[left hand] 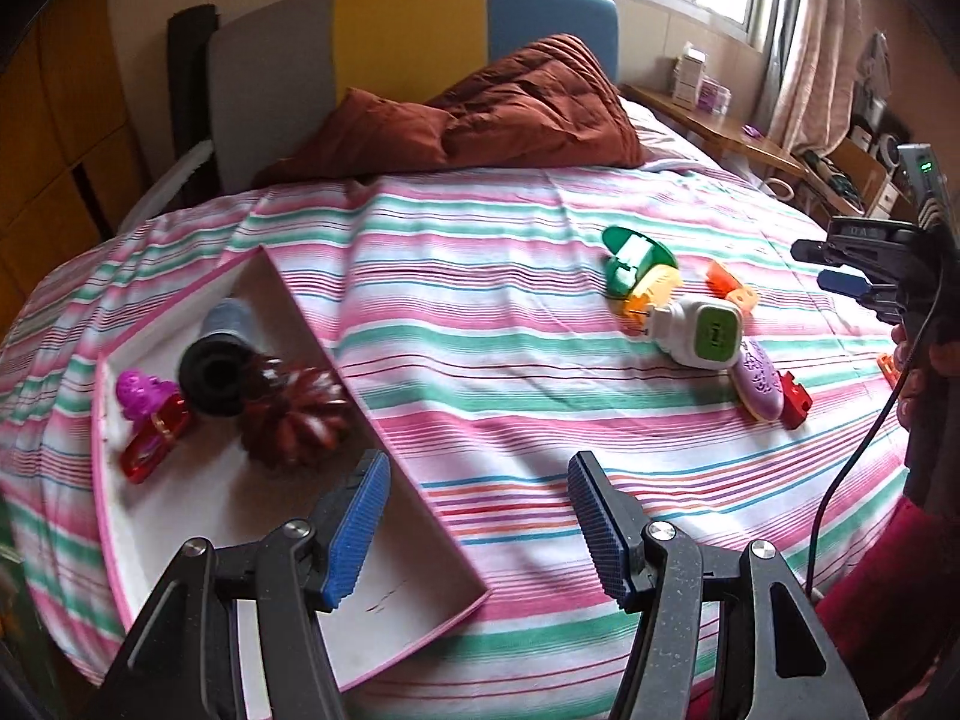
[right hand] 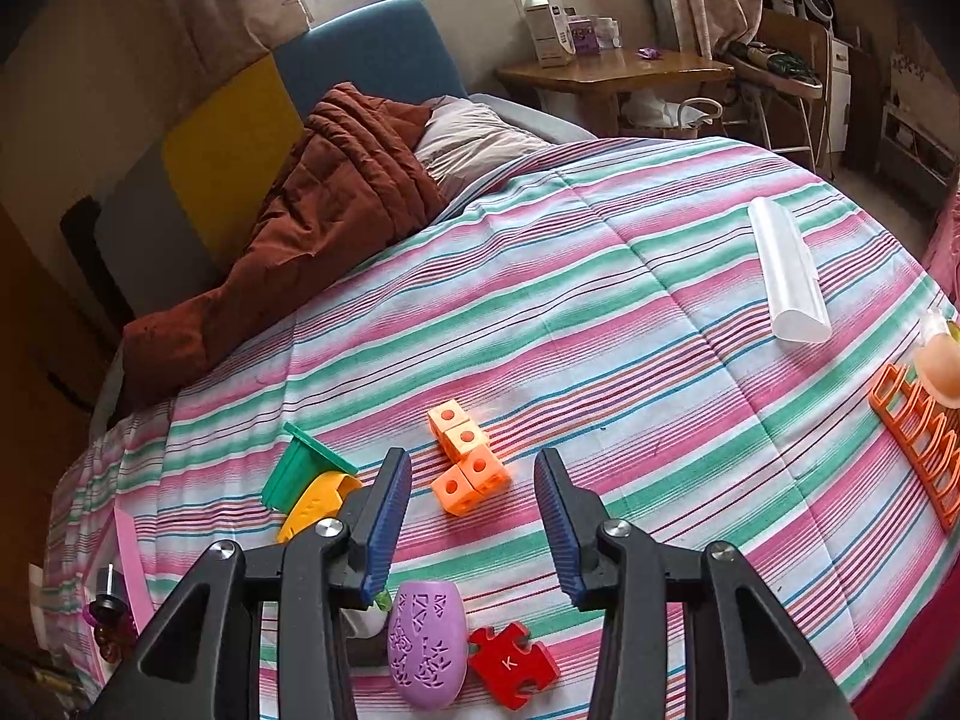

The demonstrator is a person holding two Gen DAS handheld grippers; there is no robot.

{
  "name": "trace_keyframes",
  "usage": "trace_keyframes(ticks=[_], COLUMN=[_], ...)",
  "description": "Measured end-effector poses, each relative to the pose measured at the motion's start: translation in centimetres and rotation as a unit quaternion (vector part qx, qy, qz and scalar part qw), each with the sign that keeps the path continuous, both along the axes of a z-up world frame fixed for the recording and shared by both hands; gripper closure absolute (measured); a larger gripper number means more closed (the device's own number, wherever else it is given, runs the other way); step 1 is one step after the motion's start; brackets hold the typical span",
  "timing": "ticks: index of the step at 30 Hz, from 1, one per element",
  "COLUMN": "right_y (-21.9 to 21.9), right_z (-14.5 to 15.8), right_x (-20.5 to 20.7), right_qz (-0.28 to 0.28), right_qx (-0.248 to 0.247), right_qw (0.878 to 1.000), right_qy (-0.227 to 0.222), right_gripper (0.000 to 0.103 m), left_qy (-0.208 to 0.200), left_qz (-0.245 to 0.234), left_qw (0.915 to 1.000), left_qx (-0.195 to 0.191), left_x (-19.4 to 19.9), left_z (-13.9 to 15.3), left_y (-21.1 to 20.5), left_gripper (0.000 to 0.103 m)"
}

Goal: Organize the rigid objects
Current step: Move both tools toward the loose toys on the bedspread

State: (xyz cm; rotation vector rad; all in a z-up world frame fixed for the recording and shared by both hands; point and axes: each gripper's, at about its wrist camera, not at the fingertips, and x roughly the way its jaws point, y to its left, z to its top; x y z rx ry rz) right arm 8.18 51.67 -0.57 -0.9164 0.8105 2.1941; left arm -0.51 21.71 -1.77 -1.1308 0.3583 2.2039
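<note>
Partly done: pink-edged tray (left hand: 420,516) already holds a black cylinder (left hand: 216,366) and a few toys, orange cubes (right hand: 465,465), purple oval (right hand: 427,642), red puzzle piece (right hand: 513,663) still loose on bed; left gripper (left hand: 477,525) and right gripper (right hand: 473,525) both open, empty.

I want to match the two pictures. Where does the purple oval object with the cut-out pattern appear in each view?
Left wrist: purple oval object lies right of centre, beside the red puzzle piece.
Right wrist: it lies at bottom centre, near the right gripper.
Shared landmark: the red puzzle piece.
</note>
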Motion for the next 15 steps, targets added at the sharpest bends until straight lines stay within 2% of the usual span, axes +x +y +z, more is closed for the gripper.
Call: trace_keyframes(ticks=[5,7,9,15], right_y=[0.2,0.4,0.6,0.5], right_z=[0.0,-0.1,-0.2,-0.4], right_x=[0.4,0.5,0.4,0.2], right_qz=[-0.009,-0.011,-0.012,-0.007], right_qx=[-0.011,-0.020,-0.028,-0.039], right_qw=[1.000,1.000,0.999,0.999], right_qy=[0.009,0.013,0.014,0.017], right_gripper=[0.060,0.060,0.060,0.060], left_qy=[-0.013,-0.022,-0.035,-0.055], left_qz=[-0.036,-0.049,-0.061,-0.089], left_qw=[0.9993,0.9985,0.9974,0.9941], left_qx=[-0.001,0.003,0.016,0.029], left_x=[0.1,-0.1,-0.2,-0.5], left_z=[-0.6,-0.5,-0.4,-0.6], left_y=[3.4,4.8,6.1,10.5], left_gripper=[0.040,0.035,0.025,0.013])
